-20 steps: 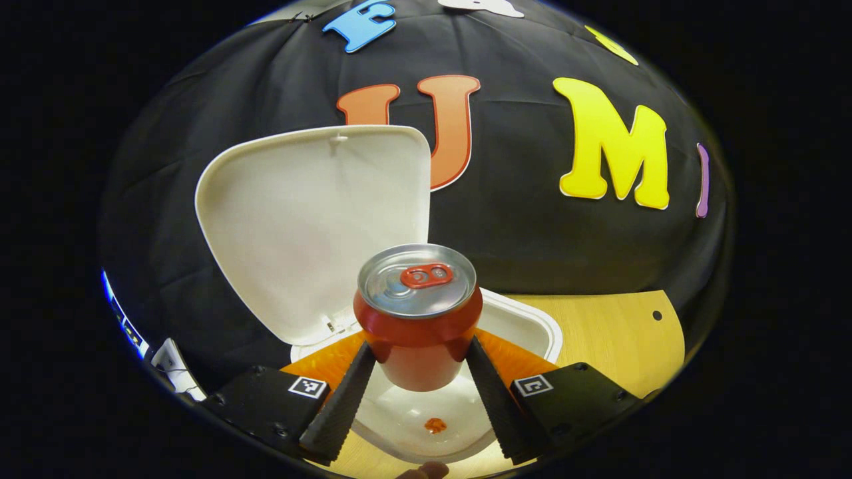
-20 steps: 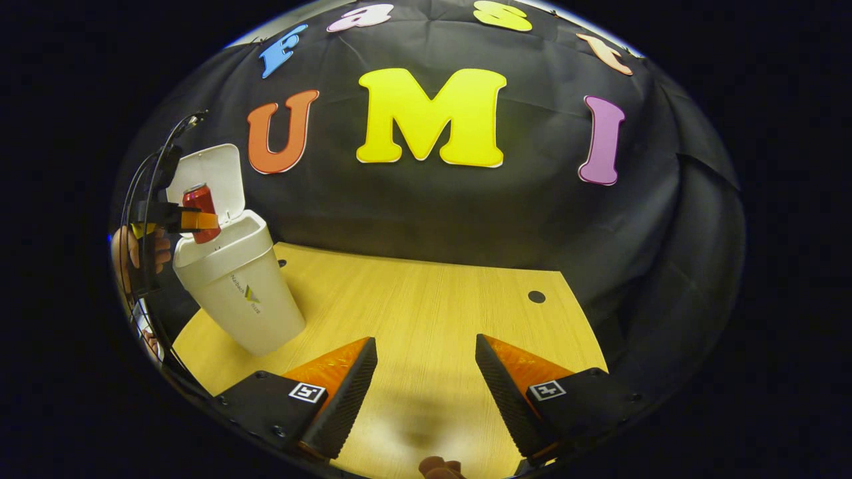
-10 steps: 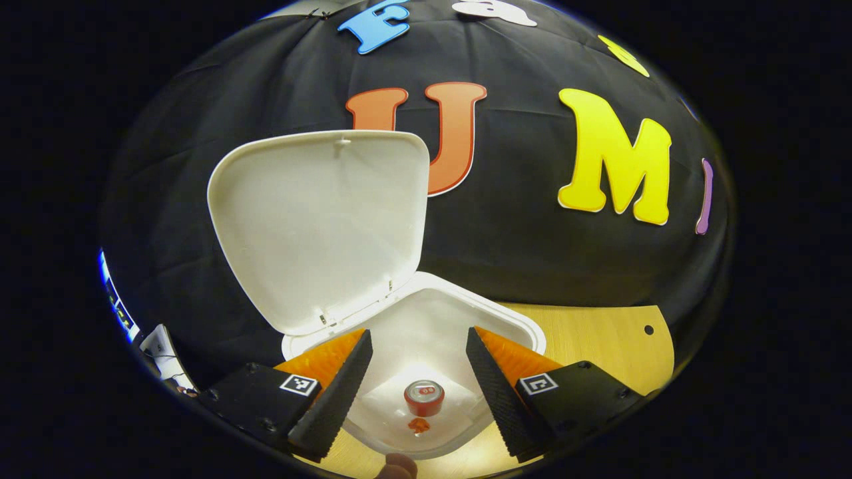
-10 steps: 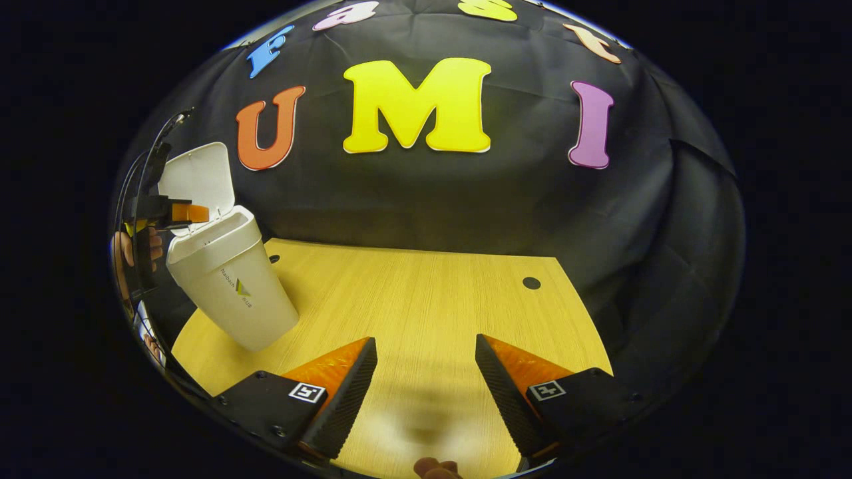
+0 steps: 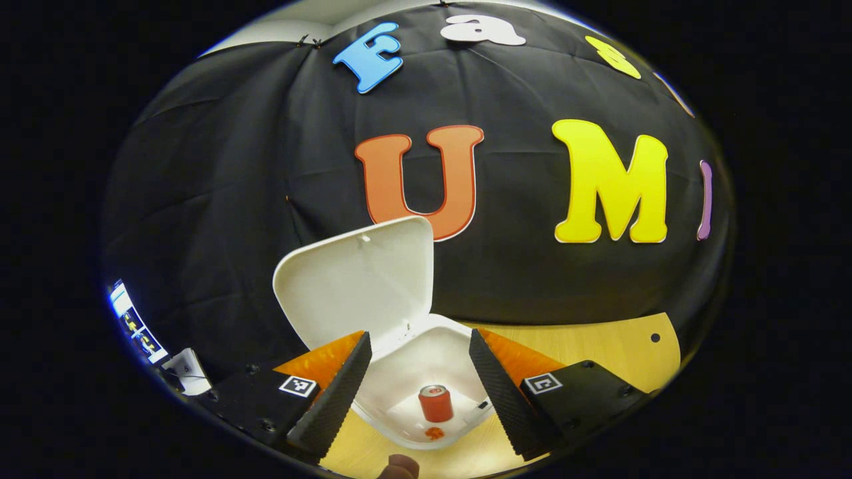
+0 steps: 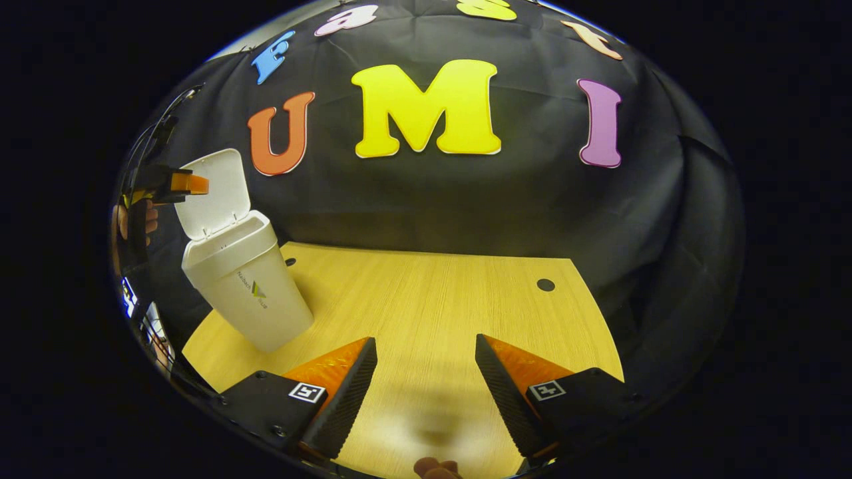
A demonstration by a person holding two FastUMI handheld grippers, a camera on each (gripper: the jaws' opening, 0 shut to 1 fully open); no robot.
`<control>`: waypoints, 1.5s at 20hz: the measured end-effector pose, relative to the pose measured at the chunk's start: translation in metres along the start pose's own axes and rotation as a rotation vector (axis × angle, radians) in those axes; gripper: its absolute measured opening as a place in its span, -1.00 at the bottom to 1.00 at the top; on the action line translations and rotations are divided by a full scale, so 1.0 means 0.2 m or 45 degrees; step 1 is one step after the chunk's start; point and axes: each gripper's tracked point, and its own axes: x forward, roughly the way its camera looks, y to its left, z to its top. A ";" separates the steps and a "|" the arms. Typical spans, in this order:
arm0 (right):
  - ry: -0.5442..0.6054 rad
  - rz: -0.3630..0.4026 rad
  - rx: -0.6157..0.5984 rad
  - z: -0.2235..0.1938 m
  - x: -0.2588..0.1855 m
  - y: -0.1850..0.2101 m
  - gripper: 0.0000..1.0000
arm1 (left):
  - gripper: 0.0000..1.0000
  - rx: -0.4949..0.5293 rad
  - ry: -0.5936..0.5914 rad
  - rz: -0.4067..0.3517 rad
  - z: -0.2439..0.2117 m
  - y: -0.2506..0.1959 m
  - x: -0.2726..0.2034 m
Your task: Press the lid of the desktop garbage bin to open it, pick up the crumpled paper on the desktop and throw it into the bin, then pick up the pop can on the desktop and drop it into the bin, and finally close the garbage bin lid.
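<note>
In the left gripper view the white bin [image 5: 399, 356] stands below me with its lid [image 5: 353, 283] tipped up and back. The red pop can [image 5: 435, 404] stands upright at the bottom of the bin. My left gripper [image 5: 418, 389] hangs open well above the bin mouth, nothing between its fingers. In the right gripper view the bin [image 6: 249, 293] stands at the table's left, lid [image 6: 213, 193] raised, and the left gripper [image 6: 183, 184] hovers above and left of it, held by a hand. My right gripper [image 6: 426, 382] is open over the bare wooden table [image 6: 432, 306].
The table has small round holes [image 6: 545, 285] near its back right and one beside the bin [image 6: 290, 262]. A fingertip [image 5: 396, 467] shows at the bottom edge of the left gripper view. Equipment stands off the table's left edge [image 5: 136, 326].
The left gripper let go of the pop can, which dropped into the bin. That gripper then rose higher above the bin. The right gripper has barely shifted.
</note>
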 end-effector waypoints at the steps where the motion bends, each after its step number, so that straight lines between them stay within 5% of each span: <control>1: -0.008 0.004 0.011 0.02 -0.01 -0.02 0.87 | 0.94 -0.003 -0.024 0.032 0.07 0.03 0.00; 12: -0.041 0.044 0.058 0.11 -0.03 -0.11 0.87 | 0.93 -0.153 -0.085 0.245 0.57 0.30 0.19; 18: -0.022 0.016 0.081 0.08 -0.01 -0.16 0.89 | 0.94 -0.269 0.035 0.338 0.49 0.45 0.41; 23: -0.006 -0.009 0.069 0.04 0.00 -0.20 0.89 | 0.96 -0.386 0.171 0.324 0.33 0.40 0.46; 30: 0.018 -0.014 0.075 -0.02 -0.01 -0.24 0.87 | 0.96 -0.461 0.159 0.260 0.27 0.28 0.38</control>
